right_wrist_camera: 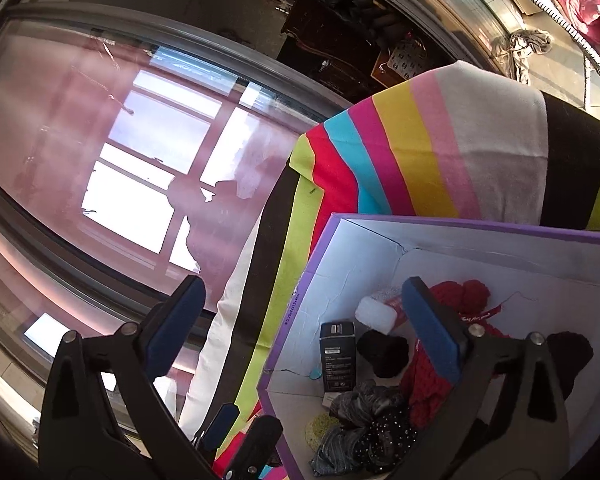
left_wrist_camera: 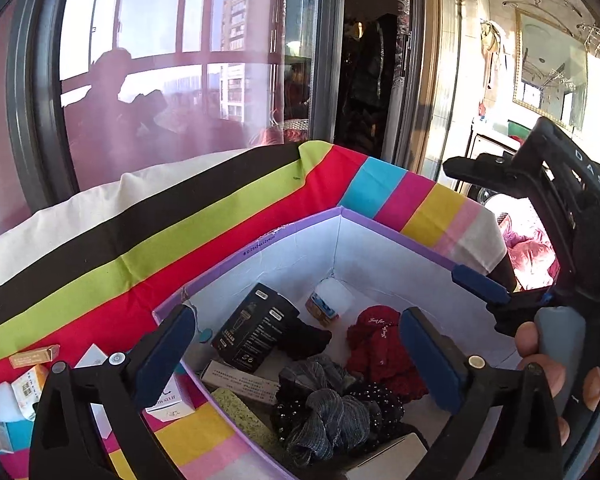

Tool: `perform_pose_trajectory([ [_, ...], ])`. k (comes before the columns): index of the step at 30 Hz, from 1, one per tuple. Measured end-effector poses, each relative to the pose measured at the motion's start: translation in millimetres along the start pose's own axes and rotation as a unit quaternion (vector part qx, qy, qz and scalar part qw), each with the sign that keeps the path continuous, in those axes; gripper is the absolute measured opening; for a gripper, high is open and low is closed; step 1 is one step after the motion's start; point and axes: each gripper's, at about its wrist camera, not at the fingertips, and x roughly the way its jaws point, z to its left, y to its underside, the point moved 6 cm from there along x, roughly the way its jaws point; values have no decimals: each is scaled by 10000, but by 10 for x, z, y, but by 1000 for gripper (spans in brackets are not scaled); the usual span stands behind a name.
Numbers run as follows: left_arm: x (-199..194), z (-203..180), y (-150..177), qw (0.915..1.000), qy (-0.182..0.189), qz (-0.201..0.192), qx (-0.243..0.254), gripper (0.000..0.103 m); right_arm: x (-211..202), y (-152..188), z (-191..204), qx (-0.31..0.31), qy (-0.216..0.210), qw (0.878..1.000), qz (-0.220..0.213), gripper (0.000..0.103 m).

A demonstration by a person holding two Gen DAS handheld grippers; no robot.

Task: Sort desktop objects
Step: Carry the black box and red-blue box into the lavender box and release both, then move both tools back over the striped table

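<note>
Item: purple-rimmed box (left_wrist_camera: 384, 222), white inside, standing on the striped cloth (left_wrist_camera: 188, 232) that covers the worktop, towards its far right corner. We judge it the collecting bin for the sort.

Contents: black carton (left_wrist_camera: 256, 328) leaning on a side wall, white print too small to read; red knit piece (left_wrist_camera: 380, 354) with an embroidered script we cannot make out; grey scrunchie (left_wrist_camera: 332, 416) and black beaded scrunchie (left_wrist_camera: 384, 404) heaped at the near wall; yellow sponge (left_wrist_camera: 240, 412); small white packet (left_wrist_camera: 330, 300) in the far corner.

Unsorted: small cartons (left_wrist_camera: 28, 384) at the worktop's near left edge, outside the box.

Left gripper (left_wrist_camera: 296, 354): jaws wide apart, empty, above the box. Right gripper (right_wrist_camera: 304, 328): jaws wide apart, empty, straddling the box's left wall. We read both as having released, free for the next pick.
</note>
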Motion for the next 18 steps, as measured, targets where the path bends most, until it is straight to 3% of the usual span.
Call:
perform_pose_trajectory([
  [9,-164,156,61,9998,-101,-169,-90,103,78,108,22,-5,47,10000,80,102],
  [18,-560,777,261,9960,-495,-483,-560,103,-43,227,366,-933,40,9951,-331,102],
])
